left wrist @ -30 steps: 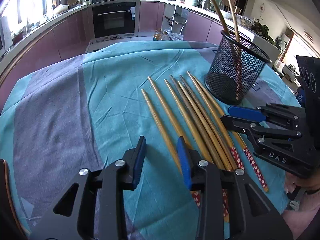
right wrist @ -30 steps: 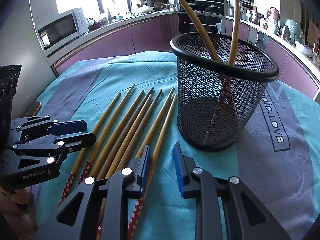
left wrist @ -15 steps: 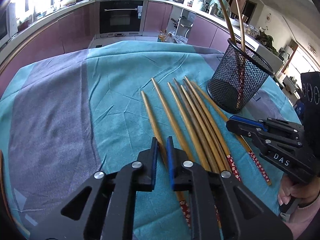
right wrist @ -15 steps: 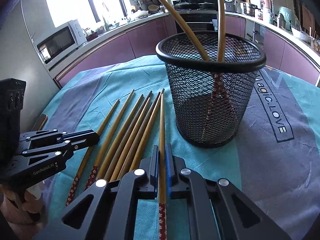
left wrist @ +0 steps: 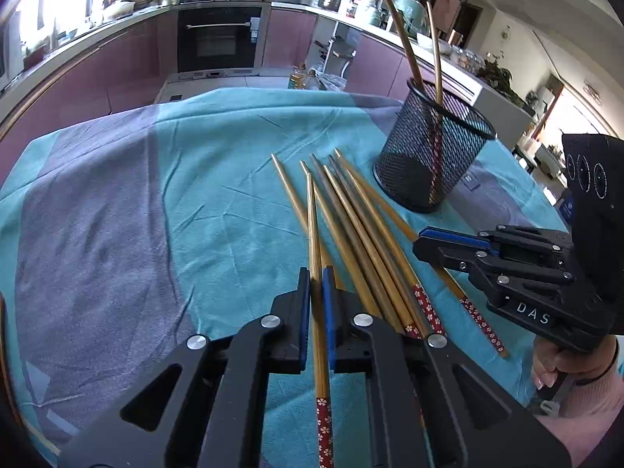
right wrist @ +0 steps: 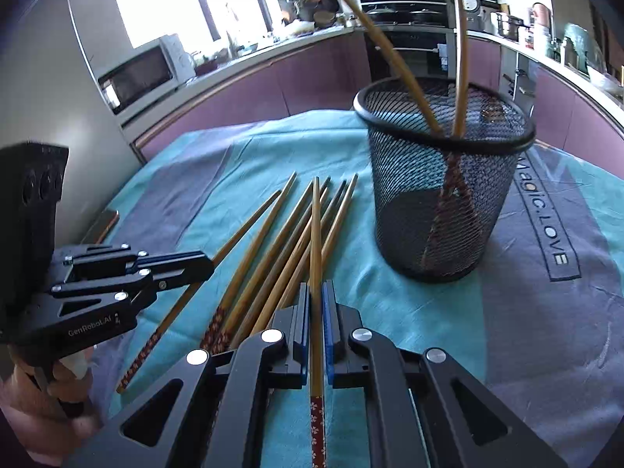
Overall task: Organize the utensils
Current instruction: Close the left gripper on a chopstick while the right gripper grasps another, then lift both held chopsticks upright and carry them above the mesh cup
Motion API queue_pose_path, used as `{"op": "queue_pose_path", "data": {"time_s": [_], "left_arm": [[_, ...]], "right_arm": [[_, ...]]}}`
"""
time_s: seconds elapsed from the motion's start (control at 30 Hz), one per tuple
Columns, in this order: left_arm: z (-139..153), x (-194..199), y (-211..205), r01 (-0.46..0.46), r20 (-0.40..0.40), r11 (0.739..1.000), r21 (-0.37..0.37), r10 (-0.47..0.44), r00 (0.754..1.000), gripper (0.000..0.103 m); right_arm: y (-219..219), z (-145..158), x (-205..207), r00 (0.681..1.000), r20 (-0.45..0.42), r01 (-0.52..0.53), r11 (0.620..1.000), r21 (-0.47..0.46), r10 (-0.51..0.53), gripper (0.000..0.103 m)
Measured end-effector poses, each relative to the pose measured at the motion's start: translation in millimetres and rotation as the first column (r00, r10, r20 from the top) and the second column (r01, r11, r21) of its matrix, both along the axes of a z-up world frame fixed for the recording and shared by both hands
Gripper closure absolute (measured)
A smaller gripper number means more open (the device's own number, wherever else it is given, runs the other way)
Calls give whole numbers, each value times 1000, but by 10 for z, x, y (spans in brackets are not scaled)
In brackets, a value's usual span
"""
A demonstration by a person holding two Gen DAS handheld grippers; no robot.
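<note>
Each gripper has one chopstick: left gripper (left wrist: 316,277) clamped on chopstick (left wrist: 314,226), right gripper (right wrist: 316,292) clamped on another (right wrist: 315,230), both over the row (left wrist: 362,234) on the cloth (left wrist: 195,195). Next, I'd say: lift clear w/o dragging neighbours, tip upright, drop patterned end first into cup (right wrist: 440,202), avoiding the two already inside.

Both grippers black with silver screws, blue pads (left wrist: 327,312); right gripper (left wrist: 429,240) marked "DAS", pink sleeve (left wrist: 592,394) behind it.

Left tongs (left wrist: 316,292) clamped shut, right tongs (right wrist: 316,304) clamped shut, both angled downward
</note>
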State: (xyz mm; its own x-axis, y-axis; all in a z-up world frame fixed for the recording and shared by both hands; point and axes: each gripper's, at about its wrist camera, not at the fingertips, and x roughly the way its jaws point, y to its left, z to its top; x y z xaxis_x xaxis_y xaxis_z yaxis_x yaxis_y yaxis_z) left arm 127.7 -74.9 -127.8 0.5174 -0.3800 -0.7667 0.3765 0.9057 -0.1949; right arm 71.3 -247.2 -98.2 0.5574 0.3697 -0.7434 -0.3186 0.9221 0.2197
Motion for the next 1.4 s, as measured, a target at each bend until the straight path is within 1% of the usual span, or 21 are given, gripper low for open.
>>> {"op": "queue_pose_path", "data": {"time_s": [0.13,0.27,0.4,0.5,0.53,0.63,0.73,0.97,1.17,1.4], "left_arm": [[-52,2,-28,17,-11,1000,19,-16,1000,95],[-122,53,-25,11,-34,999,39,-10,999,93],[-132,95,-38,22,-40,999,33,-21,999,91],[-137,152,-49,14,-52,1000,23,-12,999,91],[-130,156,-47,6,-52,1000,23,-5,999,94],[-93,159,-17,-7,-52,1000,9,7,999,95],[14,114,11,3,-32,1000,-19,-3,999,95],[471,-21,38,44,75,995,-88,-38,996,96],[800,-88,26,87,142,986,-141,-67,988,96],[1126,-117,44,118,198,973,-199,-78,977,96]], "right_arm": [[-7,-47,25,1000,-20,1,1000,-9,-1,97],[-11,-83,69,999,-37,1,1000,-21,-1,95],[27,-86,107,999,-38,-10,1000,-28,9,95],[24,-72,123,999,-37,-9,1000,-13,9,96],[16,-62,113,999,-32,-6,1000,-5,6,97],[-47,14,58,1000,-4,-7,1000,15,8,97],[-106,156,-24,999,40,-12,999,38,10,97],[-290,528,-183,989,146,-8,997,80,-4,97],[-448,767,-270,977,210,7,993,117,-32,97],[-576,944,-270,964,259,25,989,146,-63,97]]}}
